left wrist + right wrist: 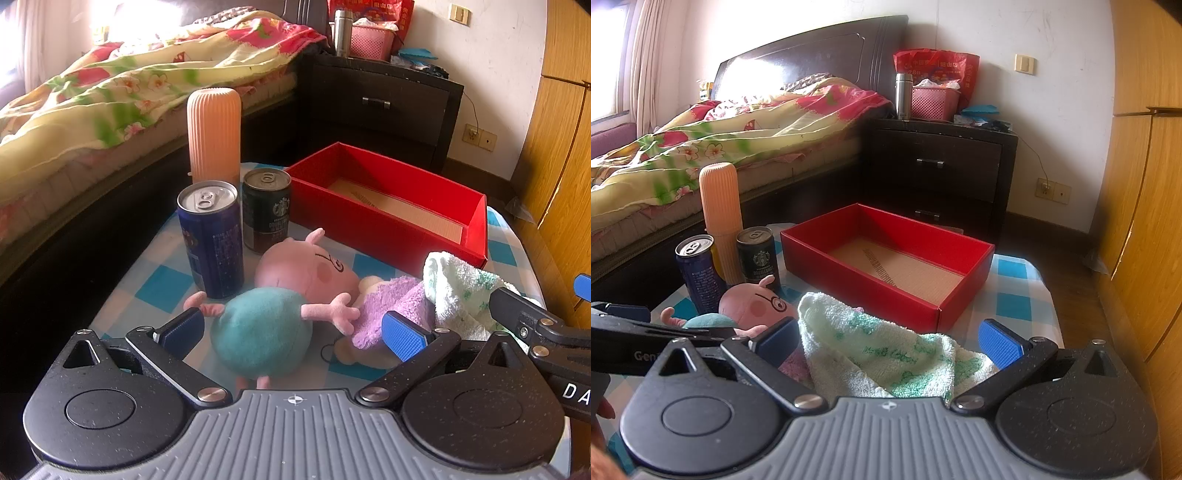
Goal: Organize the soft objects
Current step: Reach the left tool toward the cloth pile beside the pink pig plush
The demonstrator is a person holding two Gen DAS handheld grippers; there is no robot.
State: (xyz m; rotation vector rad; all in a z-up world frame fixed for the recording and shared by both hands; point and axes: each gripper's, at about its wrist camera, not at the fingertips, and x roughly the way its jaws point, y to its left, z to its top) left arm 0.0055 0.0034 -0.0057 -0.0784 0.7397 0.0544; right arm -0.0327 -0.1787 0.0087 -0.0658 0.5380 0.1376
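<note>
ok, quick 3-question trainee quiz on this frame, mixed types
1. True or false: the red box already holds a soft item.
2. Multiple choice: what lies between the right gripper's open fingers? A) blue can B) towel C) peach bottle
3. Fill in: the pig plush lies on its back between the left gripper's fingers, just right of the ____ can.

Key:
1. False; only its cardboard floor shows.
2. B, the towel.
3. Blue; the blue can stands beside the plush, with the dark can behind.
</note>
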